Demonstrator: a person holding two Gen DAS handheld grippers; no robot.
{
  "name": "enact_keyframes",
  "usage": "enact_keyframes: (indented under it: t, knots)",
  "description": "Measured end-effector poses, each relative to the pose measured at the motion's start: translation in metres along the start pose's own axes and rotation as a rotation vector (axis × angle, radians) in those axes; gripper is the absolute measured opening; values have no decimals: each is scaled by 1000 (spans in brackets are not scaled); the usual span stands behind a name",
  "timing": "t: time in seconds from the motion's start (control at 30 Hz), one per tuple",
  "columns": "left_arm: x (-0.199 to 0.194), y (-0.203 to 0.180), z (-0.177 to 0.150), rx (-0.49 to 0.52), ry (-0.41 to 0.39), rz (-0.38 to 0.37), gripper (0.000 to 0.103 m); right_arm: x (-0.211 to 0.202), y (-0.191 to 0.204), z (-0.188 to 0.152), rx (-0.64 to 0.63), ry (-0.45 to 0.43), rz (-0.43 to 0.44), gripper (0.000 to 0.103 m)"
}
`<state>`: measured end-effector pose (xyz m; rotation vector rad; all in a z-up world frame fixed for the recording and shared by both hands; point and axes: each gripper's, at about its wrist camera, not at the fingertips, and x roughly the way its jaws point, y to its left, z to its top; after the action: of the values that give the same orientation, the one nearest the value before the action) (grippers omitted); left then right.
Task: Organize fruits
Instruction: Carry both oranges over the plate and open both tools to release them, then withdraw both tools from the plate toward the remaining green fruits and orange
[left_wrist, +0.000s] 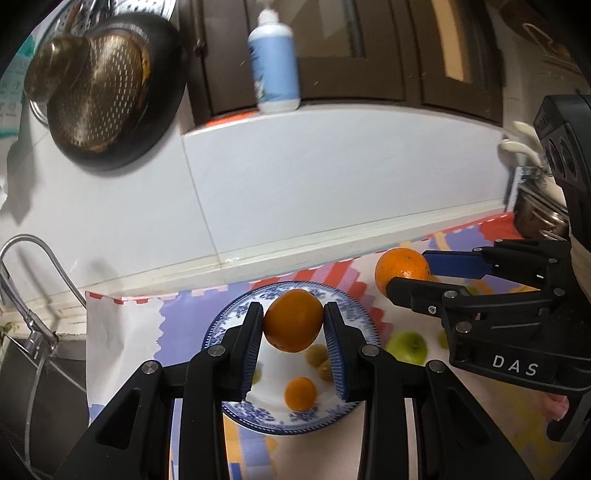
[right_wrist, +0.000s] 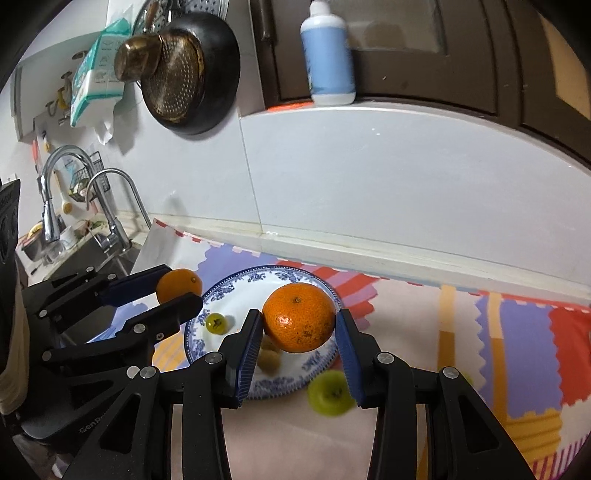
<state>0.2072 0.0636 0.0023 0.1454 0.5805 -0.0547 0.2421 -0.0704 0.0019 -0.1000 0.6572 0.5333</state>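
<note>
My left gripper (left_wrist: 293, 319) is shut on a smooth orange (left_wrist: 293, 320) and holds it above a blue-and-white plate (left_wrist: 229, 325). On the plate lie a small orange (left_wrist: 301, 394) and small yellow-green fruits (left_wrist: 318, 355). My right gripper (right_wrist: 299, 320) is shut on a larger dimpled orange (right_wrist: 299, 317), held over the plate's right side (right_wrist: 317, 363). In the left wrist view the right gripper (left_wrist: 417, 275) holds its orange (left_wrist: 400, 267) to the right of the plate. A green apple (left_wrist: 408, 347) lies on the mat right of the plate; it also shows in the right wrist view (right_wrist: 328, 393).
A patterned mat (right_wrist: 480, 332) covers the counter below a white tiled wall (left_wrist: 332, 177). A sink with taps (right_wrist: 107, 206) is at the left. A dark pan with a strainer (left_wrist: 107, 96) hangs on the wall. A blue bottle (left_wrist: 273, 62) stands on the ledge above.
</note>
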Motion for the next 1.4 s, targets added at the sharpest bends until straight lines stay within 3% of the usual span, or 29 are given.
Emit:
enact_keyframes:
  t: [0.53, 0.87, 1.2, 1.4]
  knots:
    - [98, 46, -8, -73, 196, 9, 33, 115, -5, 18, 24, 199, 15, 42]
    - [137, 60, -11, -80, 275, 2, 33, 169, -6, 20, 42, 312, 8, 42]
    - [149, 62, -16, -88, 295, -2, 34, 181, -11, 17, 79, 324, -2, 42]
    - [127, 61, -11, -96, 244, 38, 46, 165, -11, 18, 85, 290, 9, 42]
